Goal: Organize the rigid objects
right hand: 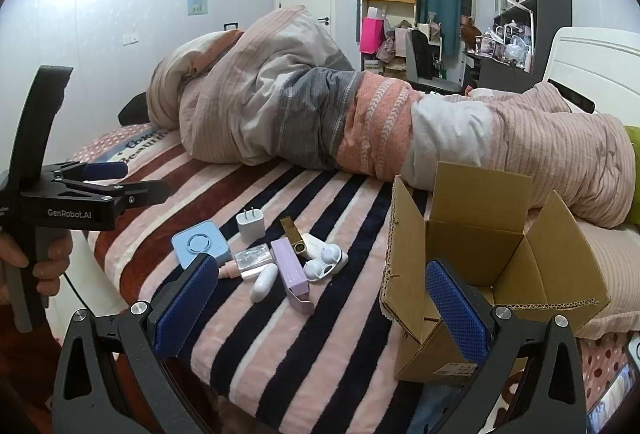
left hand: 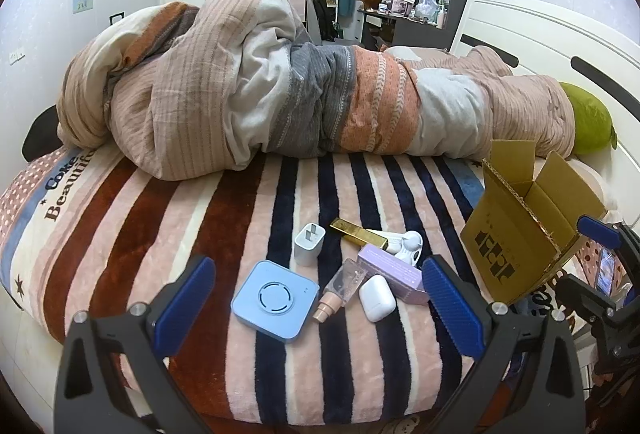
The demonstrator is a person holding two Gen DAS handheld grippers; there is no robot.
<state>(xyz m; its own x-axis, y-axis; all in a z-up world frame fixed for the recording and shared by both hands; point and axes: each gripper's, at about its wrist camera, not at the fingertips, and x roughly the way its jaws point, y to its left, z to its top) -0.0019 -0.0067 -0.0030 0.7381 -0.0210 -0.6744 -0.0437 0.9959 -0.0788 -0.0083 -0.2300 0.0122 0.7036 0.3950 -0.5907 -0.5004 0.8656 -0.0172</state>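
Nothing packed yet, by the look of it. Cardboard box (right hand: 480, 262) stood open on the striped blanket (left hand: 200, 234), flaps up; what showed of its inside was bare, though the bottom was partly hidden.

All the small items lay in one loose cluster on the blanket, left of the box and apart from it: blue square device (left hand: 276, 300), white charger plug (left hand: 309, 243), gold bar (left hand: 358, 232), lilac carton (left hand: 394, 272), clear pump bottle (left hand: 340, 286), white earbud case (left hand: 377, 297), and a white rounded item (left hand: 409, 246) behind the carton that I could not identify. Several touched or overlapped; the blue device sat farthest from the box.

Left gripper (left hand: 316, 310): jaws spread wide, nothing between the pads, held above the near edge of the cluster, which sat framed between its fingers.

Right gripper (right hand: 320, 308): likewise spread and empty, its right finger in front of the box's near wall, cluster just beyond its left finger.

Whole job left, I judged.
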